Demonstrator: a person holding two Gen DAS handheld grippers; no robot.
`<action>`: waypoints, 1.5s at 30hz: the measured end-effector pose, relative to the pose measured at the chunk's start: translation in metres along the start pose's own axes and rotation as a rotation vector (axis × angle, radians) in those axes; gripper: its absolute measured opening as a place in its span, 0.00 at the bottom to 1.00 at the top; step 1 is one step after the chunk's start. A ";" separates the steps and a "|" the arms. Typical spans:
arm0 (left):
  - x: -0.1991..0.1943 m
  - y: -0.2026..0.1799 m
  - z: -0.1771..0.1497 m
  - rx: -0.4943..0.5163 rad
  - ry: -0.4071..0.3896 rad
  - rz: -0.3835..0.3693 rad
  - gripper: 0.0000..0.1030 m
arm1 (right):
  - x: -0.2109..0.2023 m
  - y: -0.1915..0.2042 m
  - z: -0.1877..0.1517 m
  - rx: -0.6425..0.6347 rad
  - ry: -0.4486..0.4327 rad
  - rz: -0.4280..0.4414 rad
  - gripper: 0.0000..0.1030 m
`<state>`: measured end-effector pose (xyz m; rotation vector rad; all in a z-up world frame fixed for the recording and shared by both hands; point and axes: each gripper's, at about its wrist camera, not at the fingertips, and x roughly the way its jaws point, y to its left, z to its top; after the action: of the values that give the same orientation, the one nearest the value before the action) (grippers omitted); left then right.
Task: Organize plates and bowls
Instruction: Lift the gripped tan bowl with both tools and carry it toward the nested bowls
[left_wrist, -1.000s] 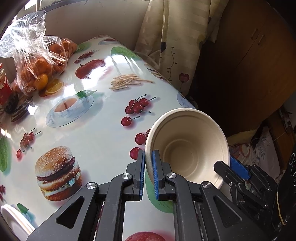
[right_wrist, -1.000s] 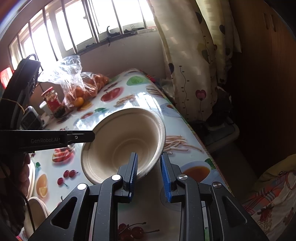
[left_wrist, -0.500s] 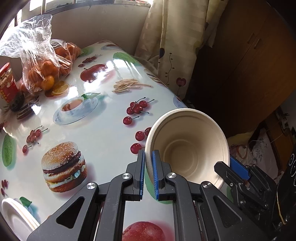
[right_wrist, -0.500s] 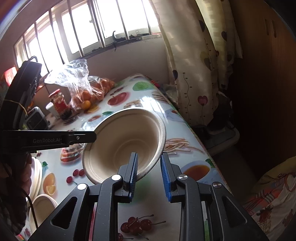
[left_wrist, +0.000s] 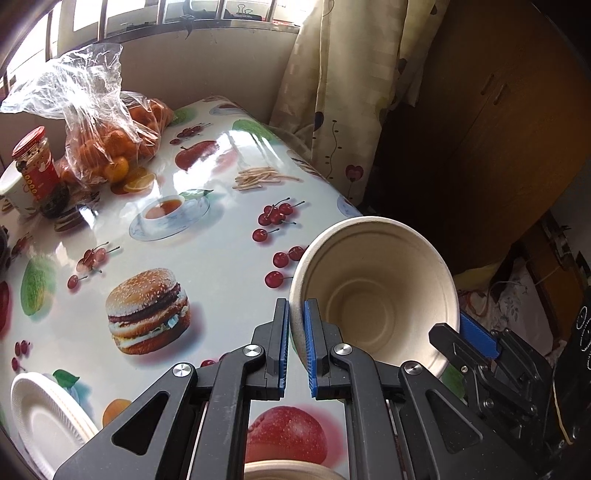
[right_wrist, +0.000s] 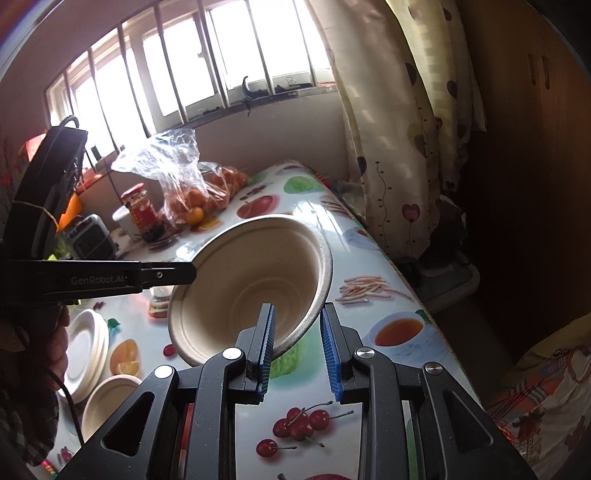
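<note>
Two claws: both hold one tan bowl (left_wrist: 373, 299) by opposite sides of its rim, lifted off the table (left_wrist: 207, 258).
Left claw (left_wrist: 295, 328): clenched on the rim, blue pads pressing the wall from inside and outside.
Right claw (right_wrist: 297, 332): grasping the rim nearest it, one pad inside the bowl, one outside; the left claw reaches in from its left.
Bowl: tilted, mouth turned toward both claws, over the table's edge beside the curtain (left_wrist: 343, 85).
Plates (left_wrist: 44, 413): white stack on the table, down and left of the left claw.
Second bowl (right_wrist: 107, 402): upright on the table, low and left of the right claw, just beside the plates.
Third rim (left_wrist: 291, 470): tan, directly under the left claw at the lower edge; what it belongs to I cannot tell.
Oranges (left_wrist: 118, 151): in a clear bag, far ahead and left of the left claw.
Jar (left_wrist: 35, 166): red-lidded, left of the bag.
Person: a hand (right_wrist: 55, 343) on the left claw's grip.
</note>
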<state>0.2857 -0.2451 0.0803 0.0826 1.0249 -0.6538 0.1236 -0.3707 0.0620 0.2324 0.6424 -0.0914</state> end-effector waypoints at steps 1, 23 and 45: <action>-0.003 0.000 -0.002 -0.002 -0.004 0.001 0.08 | -0.003 0.002 0.000 -0.003 -0.003 0.003 0.24; -0.065 0.015 -0.053 -0.022 -0.067 0.015 0.08 | -0.048 0.050 -0.028 -0.045 -0.041 0.059 0.24; -0.102 0.036 -0.110 -0.058 -0.078 0.021 0.08 | -0.073 0.089 -0.068 -0.055 -0.027 0.104 0.24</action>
<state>0.1856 -0.1291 0.0962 0.0176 0.9662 -0.6030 0.0401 -0.2672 0.0698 0.2110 0.6045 0.0233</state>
